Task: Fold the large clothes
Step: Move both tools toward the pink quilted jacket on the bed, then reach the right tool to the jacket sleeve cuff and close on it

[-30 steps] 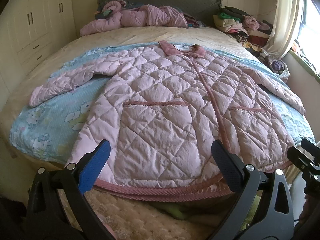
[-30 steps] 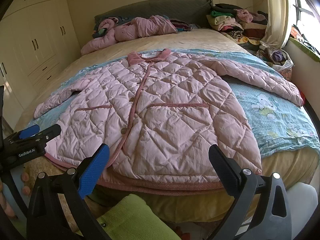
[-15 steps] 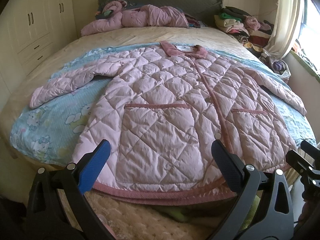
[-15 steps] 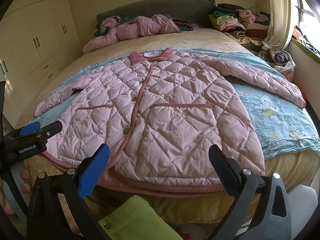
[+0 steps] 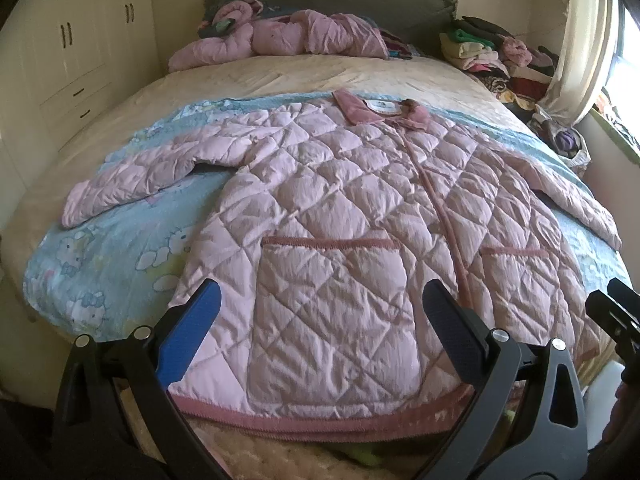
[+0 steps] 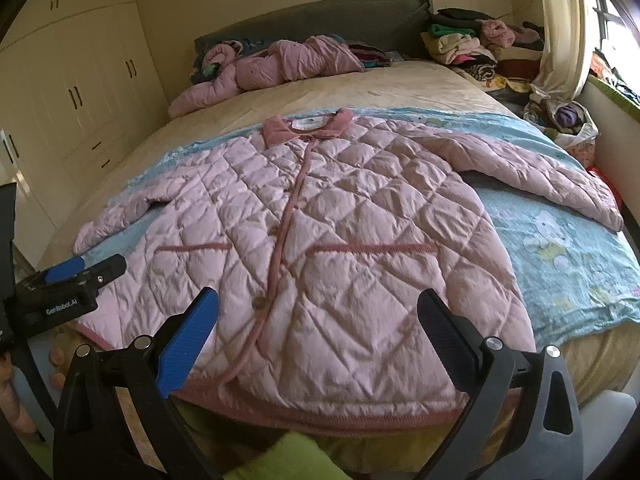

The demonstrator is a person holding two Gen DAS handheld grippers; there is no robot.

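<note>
A large pink quilted coat [image 5: 340,240] lies flat and face up on the bed, collar far, hem near, both sleeves spread out; it also shows in the right wrist view [image 6: 320,248]. My left gripper [image 5: 320,332] is open and empty, hovering over the hem on the coat's left pocket side. My right gripper [image 6: 318,330] is open and empty, over the hem right of the button placket. The left gripper also shows in the right wrist view [image 6: 76,280], and the right gripper's tip at the edge of the left wrist view [image 5: 616,312].
A light blue cartoon blanket [image 5: 104,264] lies under the coat on the beige bed [image 6: 400,84]. Another pink jacket [image 5: 288,36] is crumpled by the headboard. Stacked clothes [image 6: 472,48] sit at the far right. Cupboards [image 6: 80,88] stand left. Something green [image 6: 288,460] lies below the bed edge.
Both grippers have moved forward and a little up toward the coat's hem; the coat appears closer and lower in both views. Both stay open. The coat has not moved.
</note>
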